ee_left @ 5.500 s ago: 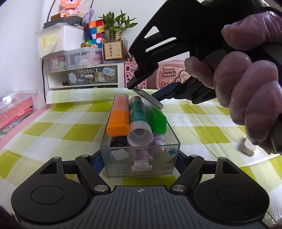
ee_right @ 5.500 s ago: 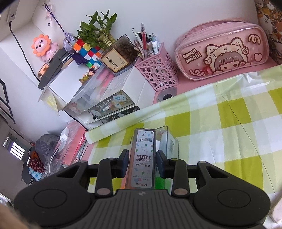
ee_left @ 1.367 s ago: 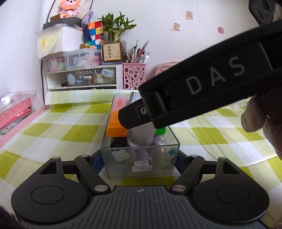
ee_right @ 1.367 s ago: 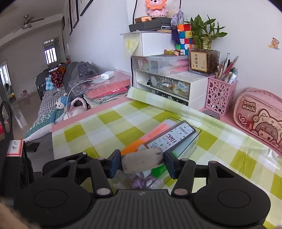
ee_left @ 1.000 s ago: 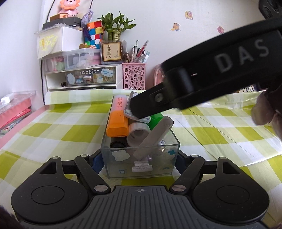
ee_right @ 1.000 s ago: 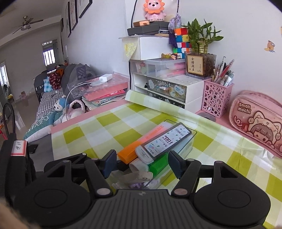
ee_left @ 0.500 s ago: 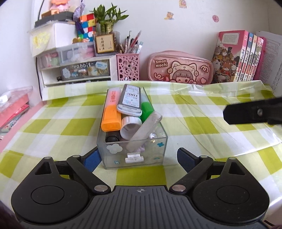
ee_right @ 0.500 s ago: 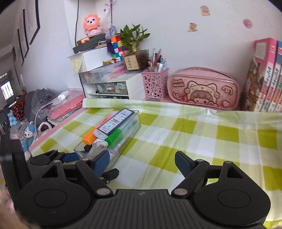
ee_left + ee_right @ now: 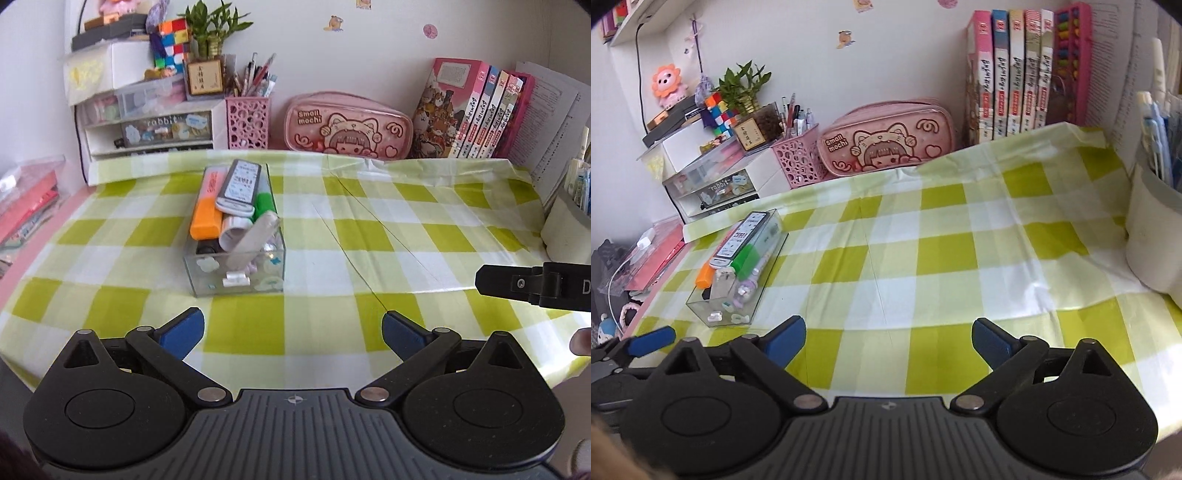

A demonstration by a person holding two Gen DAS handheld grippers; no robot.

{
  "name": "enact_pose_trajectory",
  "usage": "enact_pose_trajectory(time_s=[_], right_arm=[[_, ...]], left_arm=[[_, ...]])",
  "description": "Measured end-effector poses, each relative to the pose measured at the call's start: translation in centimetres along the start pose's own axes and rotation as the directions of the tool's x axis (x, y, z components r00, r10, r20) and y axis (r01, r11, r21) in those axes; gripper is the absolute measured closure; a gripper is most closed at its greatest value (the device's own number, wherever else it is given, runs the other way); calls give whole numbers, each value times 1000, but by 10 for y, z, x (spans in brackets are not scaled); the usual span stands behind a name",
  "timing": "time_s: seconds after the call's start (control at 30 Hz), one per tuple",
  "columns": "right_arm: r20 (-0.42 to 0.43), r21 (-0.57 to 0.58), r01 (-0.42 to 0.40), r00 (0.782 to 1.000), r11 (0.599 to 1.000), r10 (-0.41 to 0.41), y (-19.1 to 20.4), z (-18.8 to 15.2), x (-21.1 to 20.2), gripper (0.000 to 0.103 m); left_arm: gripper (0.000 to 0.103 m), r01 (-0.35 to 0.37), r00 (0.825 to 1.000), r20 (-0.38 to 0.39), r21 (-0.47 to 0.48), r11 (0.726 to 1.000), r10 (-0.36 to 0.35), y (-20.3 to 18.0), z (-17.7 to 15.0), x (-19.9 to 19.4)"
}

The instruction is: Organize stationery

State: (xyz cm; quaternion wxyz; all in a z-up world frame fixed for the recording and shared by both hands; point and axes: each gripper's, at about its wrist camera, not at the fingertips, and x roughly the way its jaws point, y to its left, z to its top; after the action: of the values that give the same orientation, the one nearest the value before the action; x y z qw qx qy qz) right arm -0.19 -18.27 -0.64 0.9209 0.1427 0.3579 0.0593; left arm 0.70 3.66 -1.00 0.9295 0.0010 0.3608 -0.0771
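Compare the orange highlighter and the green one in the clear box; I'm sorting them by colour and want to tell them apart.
The orange highlighter lies at the left side of the clear box, in full view; the green highlighter lies toward the right, partly covered by the flat lead case. The orange one shows a paler printed far half; the green one shows only plain green. Both lie lengthwise in the box.

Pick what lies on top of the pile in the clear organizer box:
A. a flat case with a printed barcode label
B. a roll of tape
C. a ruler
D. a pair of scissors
A: the flat labelled case rests across the orange highlighter and green marker in the clear box.
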Motion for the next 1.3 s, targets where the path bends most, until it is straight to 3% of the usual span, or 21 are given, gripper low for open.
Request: enact_pose_trajectory(time_s=[0.37, 1.3], right_arm=[[52, -42, 37, 998, 998, -35, 19, -10, -29, 2], [24, -63, 34, 999, 997, -32, 22, -11, -19, 2]], left_arm=[[5, -82, 996, 27, -12, 997, 82, -2, -4, -28], [5, -94, 995, 21, -4, 996, 94, -3, -4, -23]])
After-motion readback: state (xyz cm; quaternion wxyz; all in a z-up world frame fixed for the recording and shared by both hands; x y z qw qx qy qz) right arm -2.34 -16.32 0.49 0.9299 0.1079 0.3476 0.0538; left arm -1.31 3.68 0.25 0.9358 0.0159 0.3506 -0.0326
